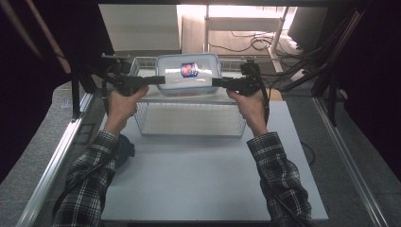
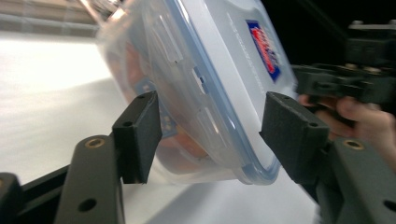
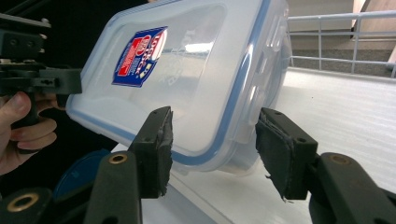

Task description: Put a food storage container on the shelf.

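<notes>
A clear plastic container (image 1: pixel 189 73) with a blue-sealed lid and a red and blue label hangs tilted above a white wire basket (image 1: pixel 189 134). My left gripper (image 1: pixel 163 79) is shut on its left end and my right gripper (image 1: pixel 215 82) on its right end. In the left gripper view the container (image 2: pixel 210 84) sits between the two pads of the left gripper (image 2: pixel 208 109), lid towards the right pad. The right gripper view has the container (image 3: pixel 187 79) clamped in the right gripper (image 3: pixel 215 121), label side up. Pinkish contents show faintly through the wall.
The basket stands at the far side of a white board (image 1: pixel 198 189) on the table. A dark blue round object (image 1: pixel 125 149) lies by the left sleeve. Metal rails run along both sides, and cables lie on the floor beyond.
</notes>
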### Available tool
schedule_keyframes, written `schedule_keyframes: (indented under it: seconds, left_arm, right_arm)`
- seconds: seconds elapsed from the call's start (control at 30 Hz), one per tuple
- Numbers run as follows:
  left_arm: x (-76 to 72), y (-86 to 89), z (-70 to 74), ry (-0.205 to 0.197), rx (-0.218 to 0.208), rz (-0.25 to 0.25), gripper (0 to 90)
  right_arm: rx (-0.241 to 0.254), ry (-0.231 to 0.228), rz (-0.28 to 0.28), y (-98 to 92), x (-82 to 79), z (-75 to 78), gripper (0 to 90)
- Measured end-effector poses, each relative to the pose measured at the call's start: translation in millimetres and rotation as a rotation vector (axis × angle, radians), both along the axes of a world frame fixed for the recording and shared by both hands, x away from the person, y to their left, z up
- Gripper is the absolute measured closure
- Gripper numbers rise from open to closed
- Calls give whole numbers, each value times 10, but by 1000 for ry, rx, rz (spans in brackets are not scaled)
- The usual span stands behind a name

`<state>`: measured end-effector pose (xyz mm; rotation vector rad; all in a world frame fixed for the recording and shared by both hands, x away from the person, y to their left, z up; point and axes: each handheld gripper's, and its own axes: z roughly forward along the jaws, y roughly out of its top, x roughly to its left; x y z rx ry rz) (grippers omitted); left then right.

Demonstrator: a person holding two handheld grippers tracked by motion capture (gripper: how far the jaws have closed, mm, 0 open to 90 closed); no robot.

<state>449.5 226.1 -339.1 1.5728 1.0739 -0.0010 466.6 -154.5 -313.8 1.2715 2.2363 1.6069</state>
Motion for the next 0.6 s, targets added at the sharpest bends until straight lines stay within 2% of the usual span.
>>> schedule_keyframes:
  seconds: [0.03, 0.1, 0.17, 0.27, 0.33, 0.5, 0.6]
  left_arm:
    - [-13, -6, 35, -11, 37, 35, 361]
    - [-21, -18, 65, -19, 66, 58, 356]
    - [-30, -32, 82, -29, 81, 68, 380]
    - [-32, -37, 93, -39, 80, 67, 461]
    - [-16, -47, 89, -26, 55, 50, 514]
    - [-7, -62, 89, -11, 46, 61, 518]
    - [-22, -57, 67, 9, 14, 51, 520]
  right_arm:
    - [0, 1, -3, -1, -6, 3, 462]
    - [-9, -24, -27, -6, -33, 23, 507]
    - [-26, -48, -40, 1, -52, 45, 507]
    - [-41, -65, -57, 22, -73, 73, 510]
    - [-52, -69, -58, 23, -84, 82, 522]
    - [-49, -74, -58, 12, -92, 79, 526]
    - [-51, -78, -58, 3, -90, 78, 518]
